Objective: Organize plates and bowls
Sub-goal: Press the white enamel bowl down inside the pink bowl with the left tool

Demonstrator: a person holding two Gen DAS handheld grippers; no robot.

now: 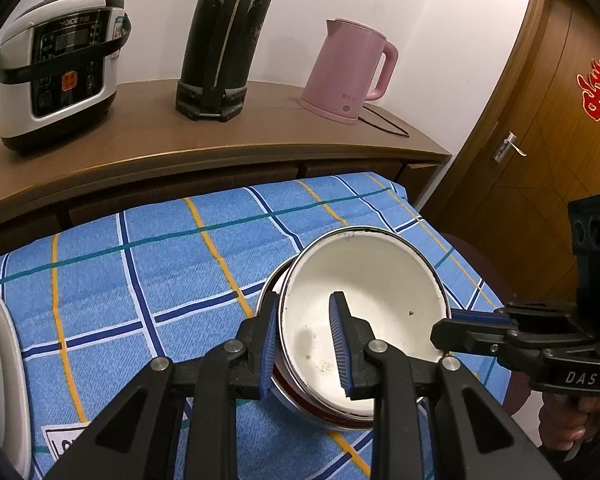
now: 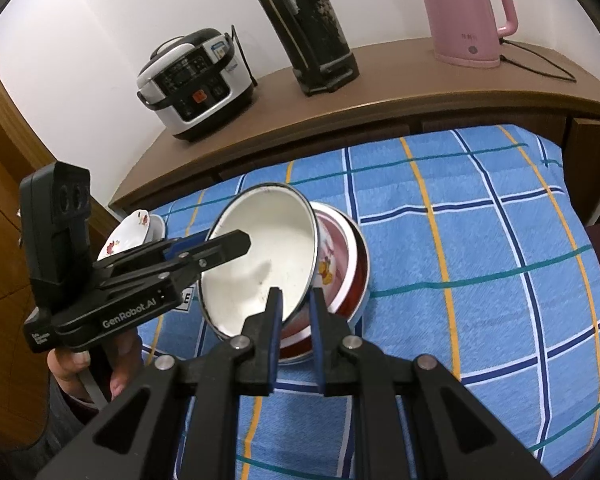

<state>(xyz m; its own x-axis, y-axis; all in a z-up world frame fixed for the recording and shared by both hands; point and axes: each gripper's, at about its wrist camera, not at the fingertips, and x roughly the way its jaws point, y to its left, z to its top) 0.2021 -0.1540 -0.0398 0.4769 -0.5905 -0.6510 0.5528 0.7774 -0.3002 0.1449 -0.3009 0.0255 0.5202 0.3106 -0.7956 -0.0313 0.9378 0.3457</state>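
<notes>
- Both grippers pinch the white enamel bowl's (image 1: 364, 300) thin rim: left gripper (image 1: 306, 344) one side, right gripper (image 2: 296, 332) opposite.
- Bowl tilts inside a red bowl (image 2: 342, 264) on checked blue cloth (image 1: 140, 272).

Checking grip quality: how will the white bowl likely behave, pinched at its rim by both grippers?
The white bowl looks rigid enamelled metal, so it should not flex. Its glossy rim may slip in the left gripper and right gripper. Tilted in the red bowl, it may rock.
</notes>
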